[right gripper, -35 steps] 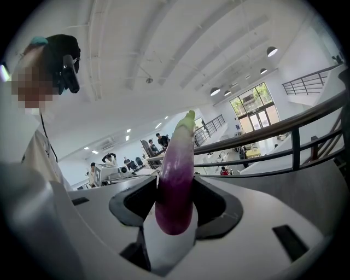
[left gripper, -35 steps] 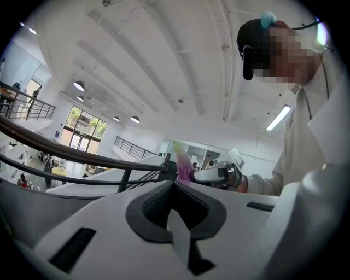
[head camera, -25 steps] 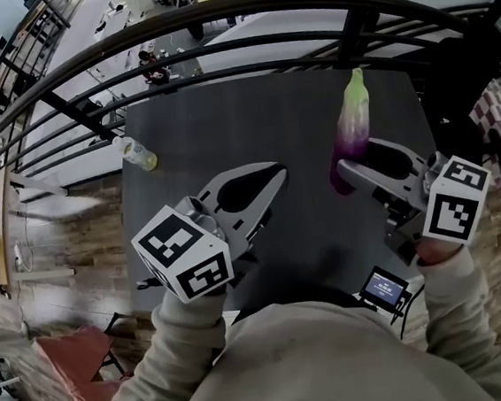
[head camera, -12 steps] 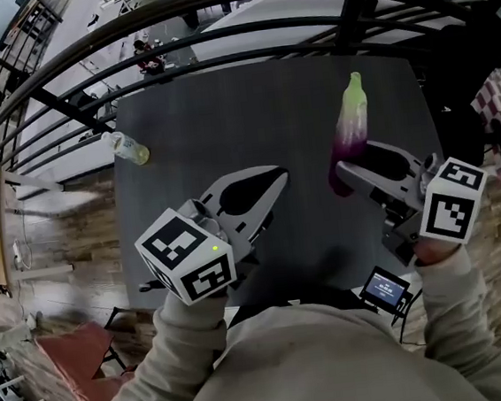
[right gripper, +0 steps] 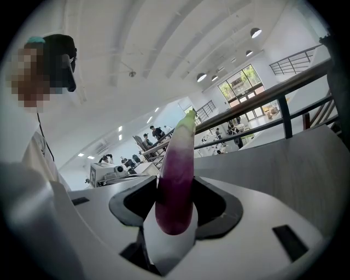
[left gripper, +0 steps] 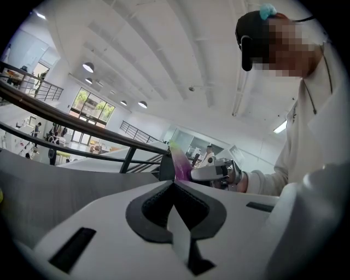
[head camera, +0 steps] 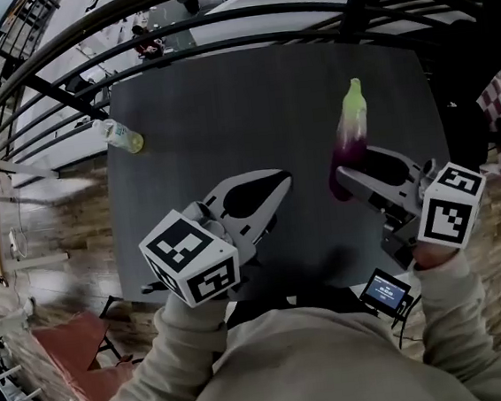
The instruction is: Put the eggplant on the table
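A bottle (head camera: 124, 135) lies at the table's (head camera: 223, 109) left edge, far from the eggplant (head camera: 351, 135)

eggplant (head camera: 351, 135) gripped in right claw (head camera: 342, 179), over dark table (head camera: 223, 109), left claw (head camera: 282, 181) closed

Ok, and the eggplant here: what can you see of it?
The eggplant is long and slim, glossy deep purple at its thick end, paling to whitish, then green at the tip. The right tongs are clamped on the purple end. The rest juts past the jaws, tip pointing away from the person, over the dark table. Nothing else visibly touches it.
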Demonstrator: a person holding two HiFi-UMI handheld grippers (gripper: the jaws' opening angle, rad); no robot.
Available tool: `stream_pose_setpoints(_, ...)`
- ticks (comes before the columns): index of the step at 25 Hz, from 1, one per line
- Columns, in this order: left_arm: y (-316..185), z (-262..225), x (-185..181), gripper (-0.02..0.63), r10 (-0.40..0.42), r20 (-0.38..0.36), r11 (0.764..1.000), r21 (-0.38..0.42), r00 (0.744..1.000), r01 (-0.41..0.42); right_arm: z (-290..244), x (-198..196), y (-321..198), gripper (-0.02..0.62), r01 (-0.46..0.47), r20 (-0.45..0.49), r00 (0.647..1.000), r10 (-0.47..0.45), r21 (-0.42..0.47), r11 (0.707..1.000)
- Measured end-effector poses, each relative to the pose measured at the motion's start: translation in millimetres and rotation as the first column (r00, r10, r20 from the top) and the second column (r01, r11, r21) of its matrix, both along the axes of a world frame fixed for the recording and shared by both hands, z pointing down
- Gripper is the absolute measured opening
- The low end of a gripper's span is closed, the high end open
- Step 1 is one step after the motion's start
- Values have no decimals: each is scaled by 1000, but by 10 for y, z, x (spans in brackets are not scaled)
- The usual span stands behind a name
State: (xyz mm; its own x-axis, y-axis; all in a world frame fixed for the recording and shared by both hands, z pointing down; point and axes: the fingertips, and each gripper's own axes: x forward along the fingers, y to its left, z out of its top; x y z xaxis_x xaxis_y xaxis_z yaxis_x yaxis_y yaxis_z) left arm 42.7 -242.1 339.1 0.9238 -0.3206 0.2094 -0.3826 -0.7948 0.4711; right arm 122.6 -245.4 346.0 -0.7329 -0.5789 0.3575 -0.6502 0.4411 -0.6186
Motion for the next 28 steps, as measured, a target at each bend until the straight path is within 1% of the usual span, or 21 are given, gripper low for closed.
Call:
stream_pose_setpoints(4, 13, 139, -19, 2, -11, 7, 1000, -25, 1000, 11, 133, -28, 3, 218, 11, 1, 1000, -11, -20, 1000)
stream_pose_setpoints(9, -4, 332, -35, 2, -21, 35, 999, -25, 999, 22, 351, -40, -36, 218, 20, -6, 1000, -21, -58, 998)
stream_pose_setpoints(13, 37, 535, -64, 2, -33, 39, 997, -69, 999, 36, 559, -76, -11, 218, 33, -12, 999, -35, -106, 994)
stream_pose_setpoints(18, 62, 748, -36, 2, -24, 49, 995, -97, 999, 28, 825, -83, -46, 218, 47, -38, 998, -53, -143, 989)
stream_pose_setpoints(24, 163, 966, -69, 2, -11, 67, 992, -128, 998, 19, 1205, -130, 52, 218, 66, -55, 995, -79, -209, 976)
stream_pose_setpoints(28, 189, 1106, -140, 2, -31, 65, 987, -156, 997, 41, 1431, -146, 150, 218, 70, -46, 995, -85, -267, 961)
